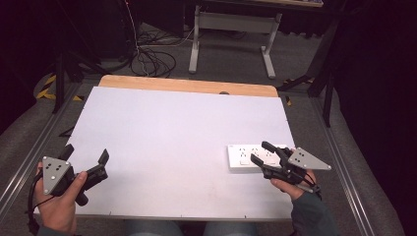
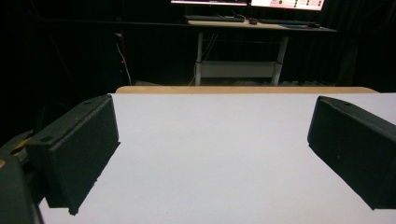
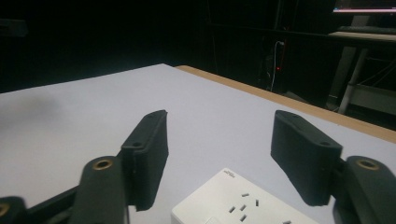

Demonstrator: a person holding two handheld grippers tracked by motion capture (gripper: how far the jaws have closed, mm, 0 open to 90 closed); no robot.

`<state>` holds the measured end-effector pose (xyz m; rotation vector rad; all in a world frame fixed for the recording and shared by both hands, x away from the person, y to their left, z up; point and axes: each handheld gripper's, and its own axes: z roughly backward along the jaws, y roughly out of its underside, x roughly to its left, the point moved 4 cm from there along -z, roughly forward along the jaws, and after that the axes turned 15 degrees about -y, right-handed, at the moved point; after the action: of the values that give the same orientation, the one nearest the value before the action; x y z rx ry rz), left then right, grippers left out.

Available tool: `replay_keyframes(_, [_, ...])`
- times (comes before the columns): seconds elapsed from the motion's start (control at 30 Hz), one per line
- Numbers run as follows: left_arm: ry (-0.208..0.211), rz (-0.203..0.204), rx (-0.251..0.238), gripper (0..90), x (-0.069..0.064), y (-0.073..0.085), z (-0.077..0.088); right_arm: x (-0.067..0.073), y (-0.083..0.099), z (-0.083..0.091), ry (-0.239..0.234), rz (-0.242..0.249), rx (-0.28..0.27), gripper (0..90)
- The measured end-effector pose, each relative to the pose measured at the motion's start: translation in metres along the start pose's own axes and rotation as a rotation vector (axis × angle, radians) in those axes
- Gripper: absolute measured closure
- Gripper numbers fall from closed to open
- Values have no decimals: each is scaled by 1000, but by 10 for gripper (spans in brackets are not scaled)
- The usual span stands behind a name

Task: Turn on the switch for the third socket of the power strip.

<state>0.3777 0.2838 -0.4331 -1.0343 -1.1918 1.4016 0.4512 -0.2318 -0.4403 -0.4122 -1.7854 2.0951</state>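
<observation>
Left gripper [image 1: 86, 156] sits at the near left corner of the white table sheet [image 1: 167, 132], jaws spread wide, nothing between them. Centre of the sheet is bare. Right gripper [image 1: 259, 152] hovers over the near end of the white power strip [image 1: 246, 158], which lies flat at the right side of the sheet; jaws apart, not pressing on it, strip unheld.

Risk: the strip is broad and flat, so closing from above could slip off its edges or shove it toward the right edge.

Wooden table edge [image 1: 187, 84] at the far side; a desk frame [image 1: 231, 29] and loose cables [image 1: 152, 61] on grey floor behind, room dark.
</observation>
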Motion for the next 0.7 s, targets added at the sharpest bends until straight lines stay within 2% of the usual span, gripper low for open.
replay_keyframes(0.17, [0, -1, -1, 25, 0, 0, 0, 0, 0, -1, 18, -18, -1, 289])
replay_keyframes(0.37, [1, 1, -1, 25, 0, 0, 0, 1, 0, -3, 0, -21, 0, 187])
replay_keyframes(0.7, [1, 1, -2, 25, 0, 0, 0, 0, 0, -3, 7, -34, -5, 58])
